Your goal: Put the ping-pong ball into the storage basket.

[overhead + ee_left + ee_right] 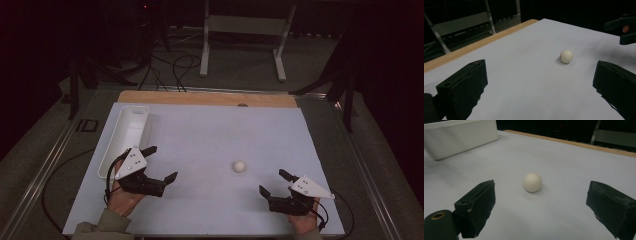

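Both grippers, left (pixel 161 164) and right (pixel 274 181), jaws wide apart, flanking round white ball (pixel 239 166), no long axis.

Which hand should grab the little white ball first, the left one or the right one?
Probably the right. The right gripper is open and nearer the ball, which sits centred between its jaws in the right gripper view. The left gripper, also open, sits farther off beside the white tray.
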A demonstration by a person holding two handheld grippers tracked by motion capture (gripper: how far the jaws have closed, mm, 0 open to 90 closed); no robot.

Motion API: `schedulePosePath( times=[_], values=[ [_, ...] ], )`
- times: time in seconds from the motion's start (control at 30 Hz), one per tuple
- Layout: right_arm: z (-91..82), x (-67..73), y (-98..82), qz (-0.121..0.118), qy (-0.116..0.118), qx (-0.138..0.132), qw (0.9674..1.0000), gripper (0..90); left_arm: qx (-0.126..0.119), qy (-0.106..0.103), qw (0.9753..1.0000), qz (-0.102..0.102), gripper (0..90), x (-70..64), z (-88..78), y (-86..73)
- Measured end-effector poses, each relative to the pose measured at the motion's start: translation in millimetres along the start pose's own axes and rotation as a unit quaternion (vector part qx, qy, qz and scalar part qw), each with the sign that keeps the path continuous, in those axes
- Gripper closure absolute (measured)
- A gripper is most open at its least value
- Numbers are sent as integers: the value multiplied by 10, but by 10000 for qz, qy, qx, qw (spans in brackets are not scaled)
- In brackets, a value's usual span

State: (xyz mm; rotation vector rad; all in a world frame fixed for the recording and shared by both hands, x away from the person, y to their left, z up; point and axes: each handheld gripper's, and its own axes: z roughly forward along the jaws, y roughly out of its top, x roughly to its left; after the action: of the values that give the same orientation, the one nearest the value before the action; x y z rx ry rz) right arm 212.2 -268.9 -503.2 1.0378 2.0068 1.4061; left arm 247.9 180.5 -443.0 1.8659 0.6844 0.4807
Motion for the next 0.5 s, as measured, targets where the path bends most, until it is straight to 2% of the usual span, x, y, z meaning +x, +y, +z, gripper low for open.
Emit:
schedulePosePath(
  times=[0.5],
  values=[
    [1, 0, -1, 8, 4, -4, 10000, 85, 51, -80, 9999, 67, 2, -9, 117, 44]
  ],
)
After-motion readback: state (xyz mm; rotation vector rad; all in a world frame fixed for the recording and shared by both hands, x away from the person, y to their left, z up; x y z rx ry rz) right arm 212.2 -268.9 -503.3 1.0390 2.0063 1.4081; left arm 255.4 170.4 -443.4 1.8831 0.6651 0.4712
